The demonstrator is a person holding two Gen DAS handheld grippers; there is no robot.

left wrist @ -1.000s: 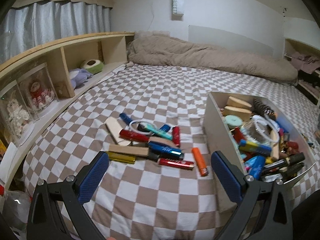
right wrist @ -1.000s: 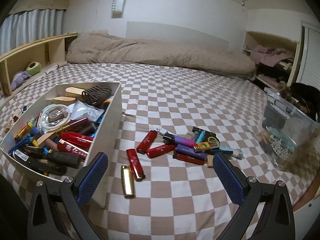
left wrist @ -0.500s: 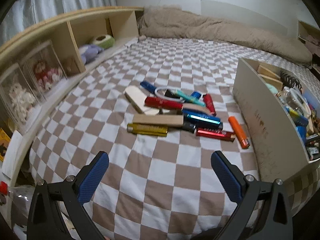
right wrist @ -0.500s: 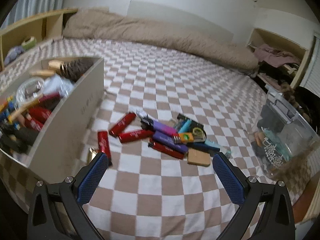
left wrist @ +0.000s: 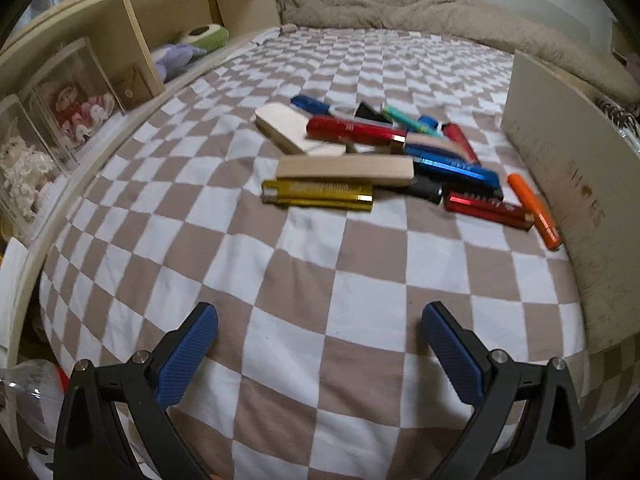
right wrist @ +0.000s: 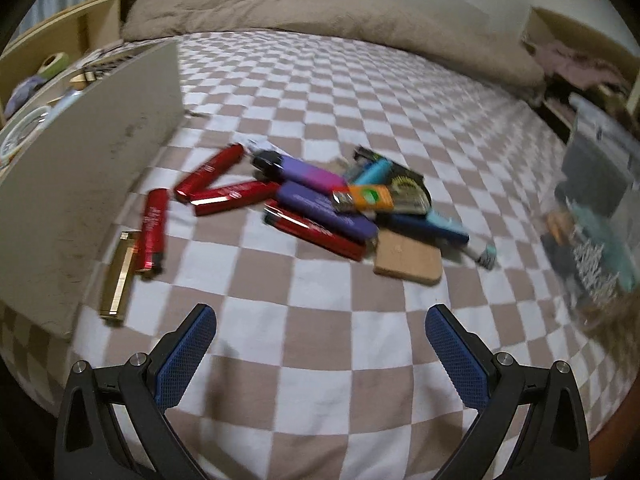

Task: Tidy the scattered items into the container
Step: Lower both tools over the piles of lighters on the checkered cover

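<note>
A cream box (left wrist: 568,168) stands on the checkered bed, its side wall (right wrist: 80,168) at the left in the right wrist view. Left of the box lies one heap: a gold lighter (left wrist: 318,196), a wooden block (left wrist: 346,170), a red tube (left wrist: 352,130), a blue tube (left wrist: 456,168) and an orange lighter (left wrist: 534,210). Right of the box lies another heap: red lighters (right wrist: 236,196), a purple device (right wrist: 308,172), a cork square (right wrist: 408,256) and a gold lighter (right wrist: 118,276). My left gripper (left wrist: 318,354) and right gripper (right wrist: 320,356) hang open and hold nothing, each short of its heap.
A wooden shelf (left wrist: 132,44) with plush toys and clear display cases runs along the left side of the bed. A beige duvet (right wrist: 320,16) lies at the far end. A clear plastic bin (right wrist: 596,216) with small items stands at the right edge.
Both grippers have dropped lower and moved forward toward their heaps. The box has slid toward the edge of each view, and its contents are now mostly out of sight.
</note>
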